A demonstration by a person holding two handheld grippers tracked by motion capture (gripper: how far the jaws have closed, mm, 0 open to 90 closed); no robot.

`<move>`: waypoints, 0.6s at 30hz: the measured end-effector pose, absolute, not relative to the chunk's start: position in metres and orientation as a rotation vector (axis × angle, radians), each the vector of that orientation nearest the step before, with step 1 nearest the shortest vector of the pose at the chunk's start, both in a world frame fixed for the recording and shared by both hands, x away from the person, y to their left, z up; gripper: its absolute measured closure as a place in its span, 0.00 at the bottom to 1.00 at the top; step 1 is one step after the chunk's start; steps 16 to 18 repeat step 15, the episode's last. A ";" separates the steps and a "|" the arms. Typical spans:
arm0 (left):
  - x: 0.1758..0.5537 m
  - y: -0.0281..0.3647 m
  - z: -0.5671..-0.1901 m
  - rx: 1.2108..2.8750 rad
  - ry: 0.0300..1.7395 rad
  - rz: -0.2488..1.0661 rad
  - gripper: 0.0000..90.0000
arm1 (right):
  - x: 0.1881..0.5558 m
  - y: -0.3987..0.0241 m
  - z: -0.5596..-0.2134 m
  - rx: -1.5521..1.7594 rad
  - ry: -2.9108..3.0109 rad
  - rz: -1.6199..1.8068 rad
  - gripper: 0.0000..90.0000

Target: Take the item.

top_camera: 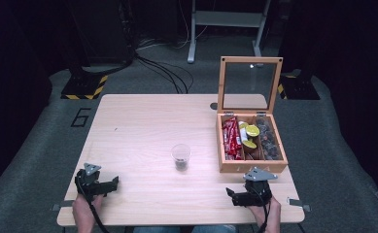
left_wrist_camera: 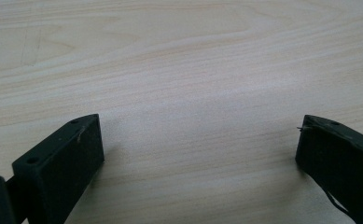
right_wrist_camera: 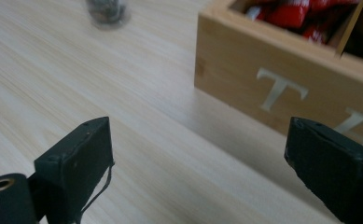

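One clear plastic cup (top_camera: 180, 156) with dark bits at its bottom stands on the pale wooden table (top_camera: 143, 121), near the middle. To the cup's right sits one wooden box (top_camera: 252, 165), its glass lid raised upright and its three compartments holding red packets, yellow-lidded pods and dark pods. The right gripper (top_camera: 235, 196) rests just in front of the box, jaws spread wide and empty. The left gripper (top_camera: 110, 185) lies well to the cup's left, also spread wide over bare wood. Grey carpet and cables surround the table in a dark room.
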State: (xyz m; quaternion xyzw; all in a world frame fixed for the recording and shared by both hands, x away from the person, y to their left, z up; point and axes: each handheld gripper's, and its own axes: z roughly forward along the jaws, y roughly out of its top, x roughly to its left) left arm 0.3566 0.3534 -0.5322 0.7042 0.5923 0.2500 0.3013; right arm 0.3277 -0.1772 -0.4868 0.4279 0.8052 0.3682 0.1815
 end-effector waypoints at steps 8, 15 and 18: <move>0.357 0.353 -0.532 1.869 1.571 0.664 0.01 | 0.334 -0.186 -0.519 1.262 2.320 0.978 0.08; 0.357 0.353 -0.532 1.869 1.571 0.664 0.01 | 0.334 -0.187 -0.527 1.241 2.298 0.951 0.06; 0.357 0.353 -0.532 1.869 1.571 0.664 0.01 | 0.334 -0.187 -0.527 1.241 2.298 0.951 0.06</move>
